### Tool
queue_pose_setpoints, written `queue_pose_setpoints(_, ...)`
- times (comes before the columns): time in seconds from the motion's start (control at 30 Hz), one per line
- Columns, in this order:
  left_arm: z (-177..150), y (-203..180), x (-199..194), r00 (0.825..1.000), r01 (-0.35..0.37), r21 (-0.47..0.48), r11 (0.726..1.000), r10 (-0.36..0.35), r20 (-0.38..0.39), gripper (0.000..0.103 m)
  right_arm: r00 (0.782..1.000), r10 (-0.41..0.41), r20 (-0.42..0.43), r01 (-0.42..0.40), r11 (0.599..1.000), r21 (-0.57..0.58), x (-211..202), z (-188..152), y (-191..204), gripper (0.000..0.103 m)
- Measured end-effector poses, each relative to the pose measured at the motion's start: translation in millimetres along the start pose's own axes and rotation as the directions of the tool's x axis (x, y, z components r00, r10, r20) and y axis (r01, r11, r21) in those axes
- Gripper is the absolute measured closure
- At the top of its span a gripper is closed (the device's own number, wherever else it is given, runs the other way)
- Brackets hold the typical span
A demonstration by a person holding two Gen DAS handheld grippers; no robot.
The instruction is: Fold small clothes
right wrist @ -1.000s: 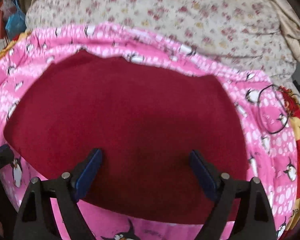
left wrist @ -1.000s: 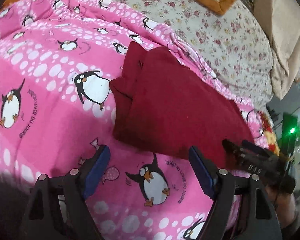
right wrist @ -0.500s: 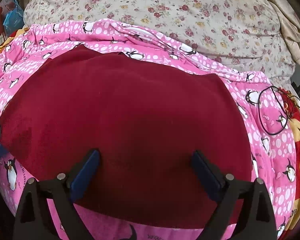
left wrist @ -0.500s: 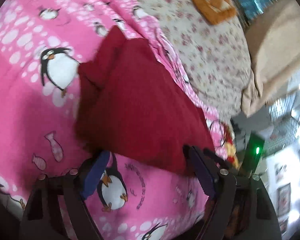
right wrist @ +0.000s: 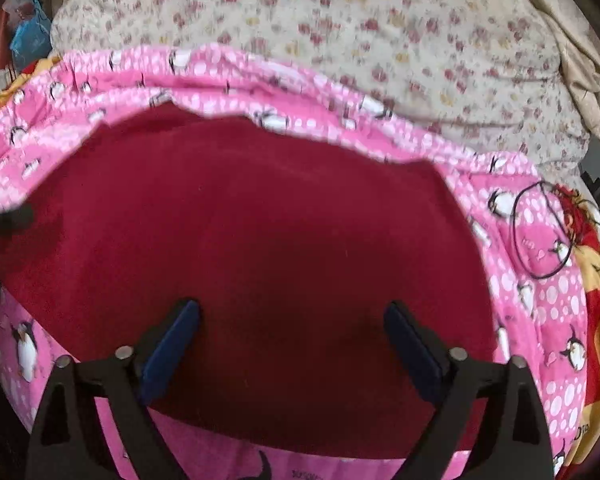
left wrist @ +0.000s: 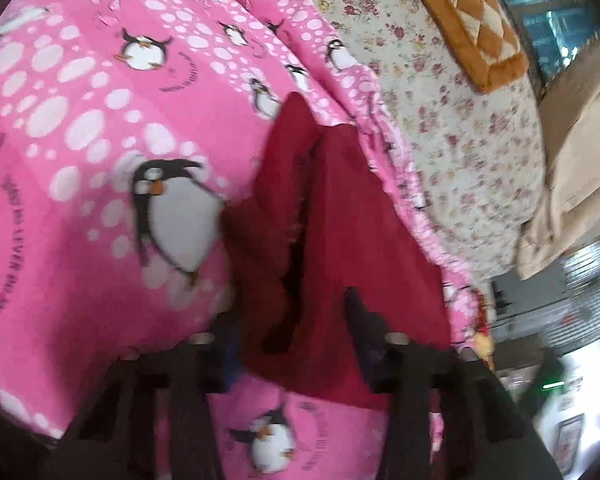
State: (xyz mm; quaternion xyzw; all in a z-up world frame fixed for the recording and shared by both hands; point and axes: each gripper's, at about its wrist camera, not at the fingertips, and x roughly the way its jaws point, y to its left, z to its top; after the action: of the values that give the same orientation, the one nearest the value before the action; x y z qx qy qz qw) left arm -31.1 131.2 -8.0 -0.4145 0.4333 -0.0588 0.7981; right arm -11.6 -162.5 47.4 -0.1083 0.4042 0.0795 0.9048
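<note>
- Left tool [left wrist: 292,320] at 6 o'clock of its own view; its jaws are closing, a fold of the dark red garment [left wrist: 352,248] between them; blur hides whether the pads press the cloth yet
- Right tool [right wrist: 292,332] stands wide, narrowing a little, nothing gripped; it hovers over the garment's near edge
- The garment lies spread flat on the pink penguin blanket [right wrist: 540,320]
- A black cable loop [right wrist: 540,232] rests on the blanket at 3 o'clock
- At 12 o'clock, beyond the blanket, the floral bedsheet [right wrist: 380,40]
</note>
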Motion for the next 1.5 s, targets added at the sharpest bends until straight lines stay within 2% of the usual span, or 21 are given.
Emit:
queue_pose_setpoints(0.07,-3,3,-2,1.000,-0.013,0.013,1.000,0.013,0.018,0.097,0.996,0.047,0.079,-0.049,0.999,0.023,-17,11,-3,0.013)
queue_pose_setpoints(0.17,-9,-9,-2,0.996,-0.075,0.084,0.994,0.070,0.062,0.101,0.962,0.228,0.148,-0.236,0.971,0.040,-26,40,-1,0.013)
queue_pose_setpoints(0.2,-12,-16,-3,0.991,-0.112,0.138,0.984,0.101,0.087,0.102,0.937,0.326,0.129,-0.333,0.943,0.031,-19,55,4,0.013)
queue_pose_setpoints(0.27,-15,-26,-4,0.985,-0.149,0.198,0.969,0.127,0.119,0.103,0.898,0.432,0.087,-0.436,0.899,0.038,-5,74,13,0.013)
queue_pose_setpoints(0.33,-19,-39,-8,0.975,-0.188,0.277,0.942,0.146,0.167,0.103,0.843,0.537,0.013,-0.537,0.842,0.057,23,97,30,0.013)
queue_pose_setpoints(0.37,-20,-43,-10,0.971,-0.201,0.305,0.931,0.149,0.184,0.103,0.833,0.553,-0.007,-0.551,0.832,0.069,34,105,36,0.013)
queue_pose_setpoints(0.43,-24,-53,-13,0.963,-0.230,0.369,0.901,0.157,0.217,0.103,0.788,0.612,-0.068,-0.601,0.789,0.130,67,126,50,0.013)
queue_pose_setpoints(0.5,-26,-61,-13,0.959,-0.245,0.407,0.880,0.158,0.237,0.103,0.719,0.682,-0.137,-0.651,0.729,0.213,100,143,62,0.013)
queue_pose_setpoints(0.53,-27,-63,-13,0.957,-0.250,0.424,0.871,0.155,0.246,0.103,0.700,0.696,-0.159,-0.659,0.715,0.232,111,150,68,0.013)
queue_pose_setpoints(0.63,-29,-70,-13,0.950,-0.269,0.465,0.844,0.152,0.272,0.103,0.704,0.673,-0.228,-0.635,0.740,0.221,132,164,94,0.013)
queue_pose_setpoints(0.73,-29,-74,-11,0.949,-0.269,0.485,0.832,0.143,0.280,0.103,0.726,0.606,-0.325,-0.582,0.793,0.181,147,176,119,0.013)
queue_pose_setpoints(0.87,-32,-79,-13,0.948,-0.264,0.506,0.821,0.126,0.291,0.103,0.734,0.552,-0.395,-0.557,0.823,0.116,147,184,146,0.013)
queue_pose_setpoints(0.93,-32,-79,-15,0.950,-0.258,0.505,0.824,0.119,0.290,0.103,0.753,0.483,-0.446,-0.519,0.853,0.049,147,184,159,0.013)
queue_pose_setpoints(1.0,-32,-79,-14,0.950,-0.257,0.505,0.824,0.119,0.289,0.103,0.791,0.368,-0.490,-0.451,0.890,-0.060,149,183,178,0.013)
queue_pose_setpoints(1.1,-33,-78,-13,0.951,-0.257,0.506,0.823,0.122,0.285,0.103,0.808,0.278,-0.520,-0.409,0.900,-0.153,150,179,195,0.013)
queue_pose_setpoints(1.27,-37,-79,-15,0.949,-0.259,0.516,0.816,0.117,0.292,0.103,0.848,0.086,-0.523,-0.267,0.922,-0.281,165,174,209,0.014)
queue_pose_setpoints(1.3,-38,-79,-15,0.948,-0.262,0.519,0.814,0.116,0.296,0.103,0.855,0.066,-0.514,-0.244,0.926,-0.286,167,174,207,0.017)
queue_pose_setpoints(1.37,-40,-80,-14,0.947,-0.267,0.526,0.807,0.117,0.301,0.103,0.849,0.076,-0.524,-0.245,0.934,-0.260,171,173,199,0.052)
queue_pose_setpoints(1.4,-40,-80,-15,0.948,-0.260,0.528,0.809,0.109,0.299,0.103,0.846,0.111,-0.522,-0.263,0.938,-0.227,171,174,192,0.061)
queue_pose_setpoints(1.43,-42,-80,-16,0.948,-0.258,0.533,0.805,0.105,0.301,0.103,0.847,0.162,-0.507,-0.294,0.937,-0.191,166,176,184,0.077)
queue_pose_setpoints(1.5,-46,-82,-19,0.948,-0.248,0.548,0.799,0.082,0.309,0.103,0.849,0.237,-0.471,-0.334,0.934,-0.131,157,179,165,0.084)
